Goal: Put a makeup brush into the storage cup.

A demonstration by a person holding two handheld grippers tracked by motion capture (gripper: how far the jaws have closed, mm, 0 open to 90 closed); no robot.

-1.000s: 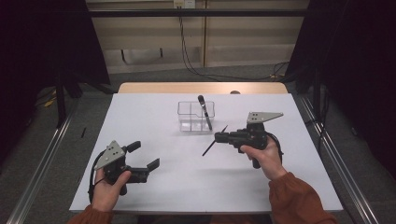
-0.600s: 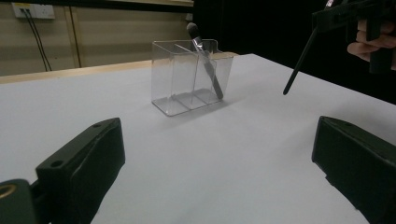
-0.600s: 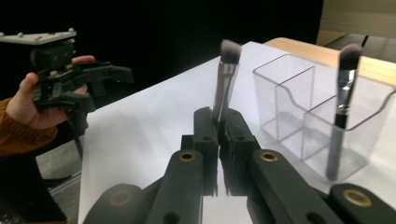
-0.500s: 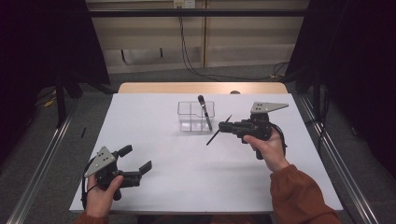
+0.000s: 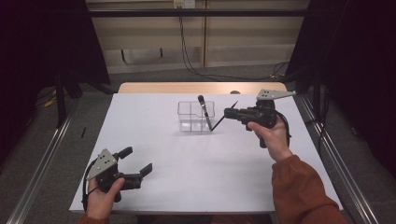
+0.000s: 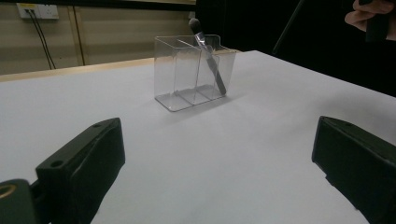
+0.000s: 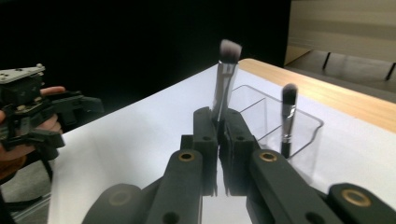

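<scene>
A clear plastic organizer [image 5: 195, 116] with several compartments stands at the table's middle, far side. A dark makeup brush [image 5: 204, 109] leans upright in it. My right gripper [image 5: 227, 112] hovers just right of the organizer, shut on a second brush [image 5: 219, 120] whose thin handle slants down toward the organizer's right wall. In the right gripper view that brush [image 7: 226, 74] rises bristles-up from the closed jaws, with the organizer [image 7: 266, 116] and its brush [image 7: 287, 116] behind. My left gripper [image 5: 137, 160] rests open near the front left corner, nothing between its jaws; it faces the organizer [image 6: 187, 74].
The white table [image 5: 187, 186] has a wooden strip along its far edge and metal rails on the floor at both sides. Cables hang on the back wall. In the left gripper view the person's right hand [image 6: 369, 14] shows at top right.
My right gripper has risen and moved toward the far side with the brush still in it. The left gripper has shifted slightly toward the front left corner.
</scene>
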